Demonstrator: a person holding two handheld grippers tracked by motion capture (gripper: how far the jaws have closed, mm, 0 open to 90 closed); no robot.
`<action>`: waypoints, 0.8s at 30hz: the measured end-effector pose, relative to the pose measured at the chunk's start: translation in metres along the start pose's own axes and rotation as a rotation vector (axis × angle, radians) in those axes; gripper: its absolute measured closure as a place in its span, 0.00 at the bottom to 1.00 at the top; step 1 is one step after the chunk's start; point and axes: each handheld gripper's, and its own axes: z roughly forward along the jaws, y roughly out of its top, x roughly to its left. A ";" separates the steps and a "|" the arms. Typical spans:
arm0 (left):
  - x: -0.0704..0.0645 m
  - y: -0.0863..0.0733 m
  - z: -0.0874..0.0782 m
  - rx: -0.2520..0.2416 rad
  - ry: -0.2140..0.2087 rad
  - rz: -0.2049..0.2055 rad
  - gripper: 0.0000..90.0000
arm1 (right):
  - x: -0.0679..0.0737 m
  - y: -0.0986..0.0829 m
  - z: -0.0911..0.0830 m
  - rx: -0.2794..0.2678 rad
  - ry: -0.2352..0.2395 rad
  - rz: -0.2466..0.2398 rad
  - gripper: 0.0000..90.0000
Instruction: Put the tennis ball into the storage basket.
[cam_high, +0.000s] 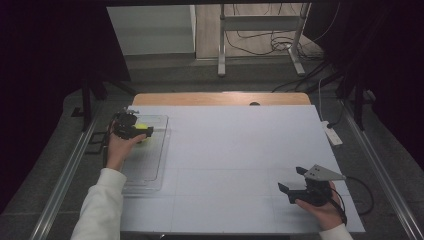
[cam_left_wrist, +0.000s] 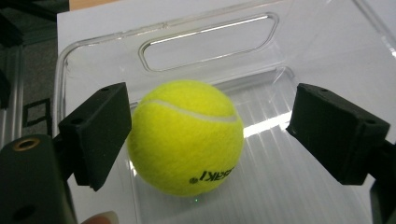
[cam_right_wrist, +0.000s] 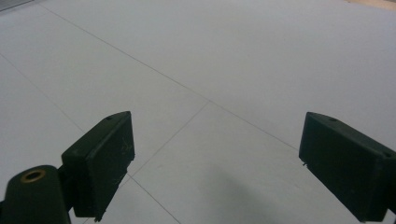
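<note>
Table (cam_high: 240, 165): pale sheet with faint seams, bare where my right gripper (cam_high: 292, 182) hovers near the front right, jaws spread wide and holding nothing. Tray (cam_high: 150, 165): clear plastic, ribbed floor, handle slot in the far wall, lying at the table's left side. Left gripper (cam_left_wrist: 205, 135): over the tray's far end, jaws parted; one jaw looks to be at the ball's flank, the other stands well off it, so I have no grip yet. Ball (cam_left_wrist: 186, 136): yellow-green felt tennis ball, white seam across the top, black lettering low down, resting on the tray floor near the slotted wall. Step in hand, as I judge it: grasp or release. If grasping, I would centre the jaws on its widest line and close slowly, since felt on ribbed plastic may roll.
</note>
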 end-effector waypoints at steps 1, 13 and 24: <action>0.000 0.000 -0.001 -0.004 -0.008 -0.004 0.16 | 0.000 0.000 0.000 0.000 0.000 0.002 0.12; -0.004 -0.005 -0.020 -0.093 -0.085 -0.006 0.14 | 0.000 0.000 -0.001 -0.002 -0.007 0.001 0.12; -0.018 -0.015 -0.049 -0.190 -0.202 0.010 0.13 | 0.000 0.001 -0.001 -0.002 -0.012 0.000 0.12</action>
